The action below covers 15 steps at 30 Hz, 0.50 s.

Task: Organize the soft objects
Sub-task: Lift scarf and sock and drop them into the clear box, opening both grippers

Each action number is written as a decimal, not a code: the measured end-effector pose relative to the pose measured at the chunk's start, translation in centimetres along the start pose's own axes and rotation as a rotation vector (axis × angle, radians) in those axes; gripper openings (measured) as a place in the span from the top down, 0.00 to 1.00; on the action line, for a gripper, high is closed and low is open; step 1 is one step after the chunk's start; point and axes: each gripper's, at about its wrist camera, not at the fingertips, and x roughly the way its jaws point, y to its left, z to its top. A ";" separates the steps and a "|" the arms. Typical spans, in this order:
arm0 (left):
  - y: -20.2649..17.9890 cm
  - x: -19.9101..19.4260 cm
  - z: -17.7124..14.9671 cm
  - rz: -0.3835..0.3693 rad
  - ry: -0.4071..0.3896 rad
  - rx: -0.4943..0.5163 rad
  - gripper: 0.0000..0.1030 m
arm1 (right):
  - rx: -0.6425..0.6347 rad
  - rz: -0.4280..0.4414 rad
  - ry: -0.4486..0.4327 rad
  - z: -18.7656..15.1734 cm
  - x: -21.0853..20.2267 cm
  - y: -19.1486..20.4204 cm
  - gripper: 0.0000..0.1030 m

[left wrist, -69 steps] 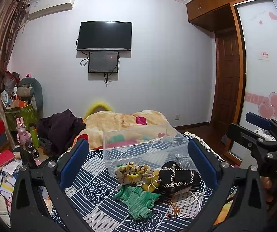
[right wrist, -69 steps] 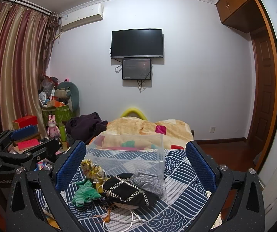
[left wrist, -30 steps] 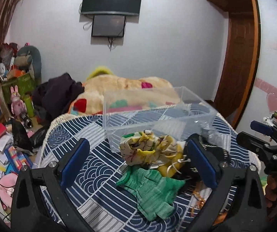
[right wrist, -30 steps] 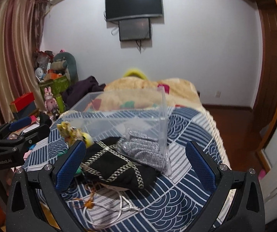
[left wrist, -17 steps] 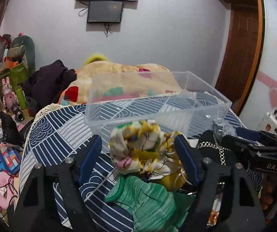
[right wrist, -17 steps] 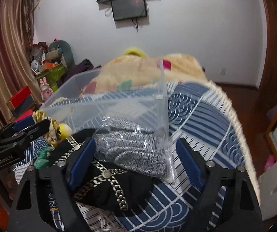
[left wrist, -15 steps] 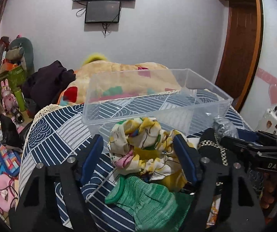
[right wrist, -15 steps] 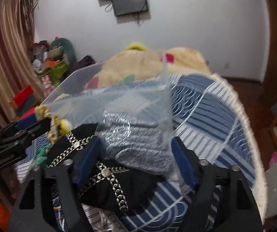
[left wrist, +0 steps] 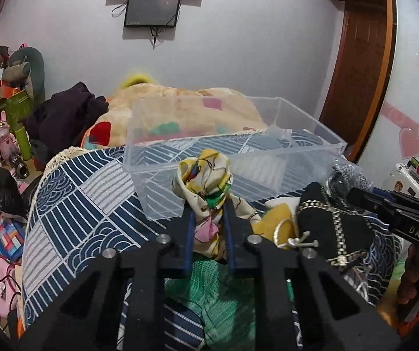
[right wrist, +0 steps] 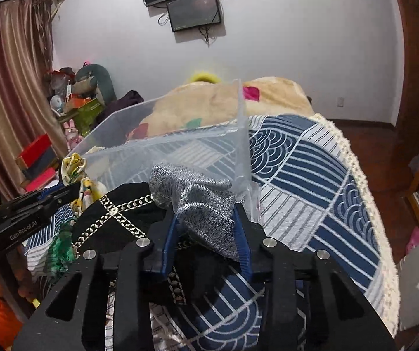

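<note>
My left gripper (left wrist: 208, 207) is shut on a yellow floral cloth (left wrist: 206, 178), bunched up in front of the clear plastic bin (left wrist: 157, 163). My right gripper (right wrist: 206, 216) is shut on a grey knit item in a clear bag (right wrist: 200, 201), right against the bin's near corner (right wrist: 243, 158). Under and beside them on the bed lie a black bag with a chain strap (left wrist: 335, 222), a green knit piece (left wrist: 227, 292) and a yellow soft item (left wrist: 273, 219). The bin holds nothing that I can see.
The bed has a blue and white patterned cover (right wrist: 311, 175) and a beige blanket (left wrist: 180, 108) behind the bin. A dark garment (left wrist: 66, 117) lies at the back left. Clutter and toys (left wrist: 5, 152) fill the floor on the left. A wooden door (left wrist: 358, 73) stands at the right.
Both grippers came down onto the pile and closed: the left on the floral cloth, the right on the bagged grey knit. Both items are now pinched and lifted slightly.
</note>
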 end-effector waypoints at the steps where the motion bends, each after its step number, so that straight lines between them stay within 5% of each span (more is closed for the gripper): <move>1: 0.0 -0.4 0.1 -0.002 -0.010 0.002 0.84 | -0.007 0.000 -0.012 0.1 -0.5 0.0 0.69; 15: -0.8 -5.8 5.4 -0.005 -0.211 0.039 0.85 | -0.085 0.034 -0.186 5.0 -3.1 2.9 0.70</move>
